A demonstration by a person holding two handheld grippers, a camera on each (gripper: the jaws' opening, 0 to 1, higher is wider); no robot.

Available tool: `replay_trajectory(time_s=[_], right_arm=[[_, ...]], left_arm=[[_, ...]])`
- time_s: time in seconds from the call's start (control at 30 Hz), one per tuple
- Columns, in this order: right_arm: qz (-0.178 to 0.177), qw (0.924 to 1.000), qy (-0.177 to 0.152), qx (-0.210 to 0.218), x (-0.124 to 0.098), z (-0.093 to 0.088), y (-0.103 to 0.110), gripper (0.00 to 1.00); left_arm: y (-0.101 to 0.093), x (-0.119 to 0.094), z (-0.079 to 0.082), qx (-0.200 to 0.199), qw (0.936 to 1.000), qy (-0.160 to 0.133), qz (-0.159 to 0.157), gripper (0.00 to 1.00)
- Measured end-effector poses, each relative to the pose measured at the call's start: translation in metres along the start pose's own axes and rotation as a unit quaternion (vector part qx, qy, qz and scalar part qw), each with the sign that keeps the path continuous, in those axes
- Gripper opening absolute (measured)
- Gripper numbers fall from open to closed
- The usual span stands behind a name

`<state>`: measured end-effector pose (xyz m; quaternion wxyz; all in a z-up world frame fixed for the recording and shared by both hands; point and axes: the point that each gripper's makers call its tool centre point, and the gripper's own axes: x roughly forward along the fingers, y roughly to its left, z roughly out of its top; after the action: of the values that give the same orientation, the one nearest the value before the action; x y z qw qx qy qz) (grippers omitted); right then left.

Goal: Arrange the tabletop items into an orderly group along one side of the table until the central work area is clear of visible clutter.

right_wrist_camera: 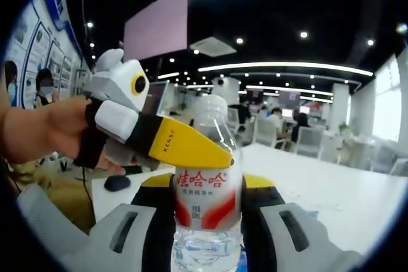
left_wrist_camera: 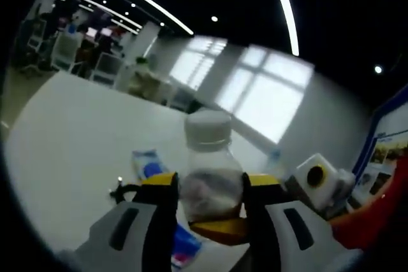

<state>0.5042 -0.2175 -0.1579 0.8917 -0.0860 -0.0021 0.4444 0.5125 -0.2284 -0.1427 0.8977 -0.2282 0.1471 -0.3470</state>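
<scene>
Bottle (right_wrist_camera: pixel 208 189) dead centre between my right fingers (right_wrist_camera: pixel 266 234), standing upright, long axis straight up, cap (right_wrist_camera: pixel 210 104) on top and the red label facing me. My right fingers sit closed against its lower body on both sides. From the left gripper view, same bottle (left_wrist_camera: pixel 209 170), and my left fingers (left_wrist_camera: pixel 263 221) are pressed on it too, so both grippers have it at once. In the right gripper view the left gripper (right_wrist_camera: pixel 167 141) comes in from the left with a hand (right_wrist_camera: pixel 44 128) behind it, its yellow tip touching the bottle's shoulder.

Tabletop (left_wrist_camera: pixel 76 144) runs wide and white beyond the bottle; a blue packet (left_wrist_camera: pixel 148 164) lies just behind and left of it, and a small black thing (right_wrist_camera: pixel 117 183) sits near the tabletop's edge. Plenty of open room on the far side, I'd say. I reckon one gripper should let go before any carry.
</scene>
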Motion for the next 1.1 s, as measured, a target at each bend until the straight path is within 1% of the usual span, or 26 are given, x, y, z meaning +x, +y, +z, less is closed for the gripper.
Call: replay_trajectory(time_s=[0.23, 0.4, 0.57, 0.67, 0.73, 0.83, 0.93, 1.07, 1.1], right_arm=[[-0.001, 1.0, -0.002, -0.002, 0.001, 0.002, 0.001, 0.39], [0.007, 1.0, -0.002, 0.005, 0.002, 0.003, 0.002, 0.4], [0.016, 0.9999, 0.002, 0.002, 0.003, 0.005, 0.005, 0.41], [0.035, 0.9993, 0.009, 0.004, 0.003, 0.005, 0.008, 0.42], [0.043, 0.999, 0.009, 0.006, 0.003, 0.006, 0.009, 0.42], [0.05, 0.9987, 0.011, 0.0, 0.002, 0.008, 0.011, 0.42], [0.069, 0.9975, 0.013, 0.011, 0.002, 0.012, 0.012, 0.42], [0.091, 0.9953, 0.023, 0.022, 0.001, 0.014, 0.014, 0.42], [0.102, 0.9941, 0.028, 0.027, 0.0, 0.015, 0.015, 0.42]], left_arm=[[-0.002, -0.001, 0.003, 0.012, 0.9999, 0.006, 0.0, 0.37], [-0.004, -0.002, 0.003, 0.025, 0.9995, 0.021, -0.001, 0.36], [-0.004, -0.003, 0.004, 0.046, 0.9981, 0.04, -0.013, 0.36], [-0.003, -0.005, 0.005, 0.066, 0.9958, 0.056, -0.028, 0.36], [-0.003, -0.006, 0.005, 0.07, 0.9949, 0.062, -0.038, 0.36], [-0.005, -0.007, 0.007, 0.083, 0.993, 0.066, -0.051, 0.35], [-0.006, -0.01, 0.009, 0.092, 0.9914, 0.069, -0.062, 0.35], [-0.009, -0.013, 0.01, 0.103, 0.9885, 0.078, -0.079, 0.35], [-0.01, -0.014, 0.011, 0.109, 0.9872, 0.079, -0.085, 0.35]])
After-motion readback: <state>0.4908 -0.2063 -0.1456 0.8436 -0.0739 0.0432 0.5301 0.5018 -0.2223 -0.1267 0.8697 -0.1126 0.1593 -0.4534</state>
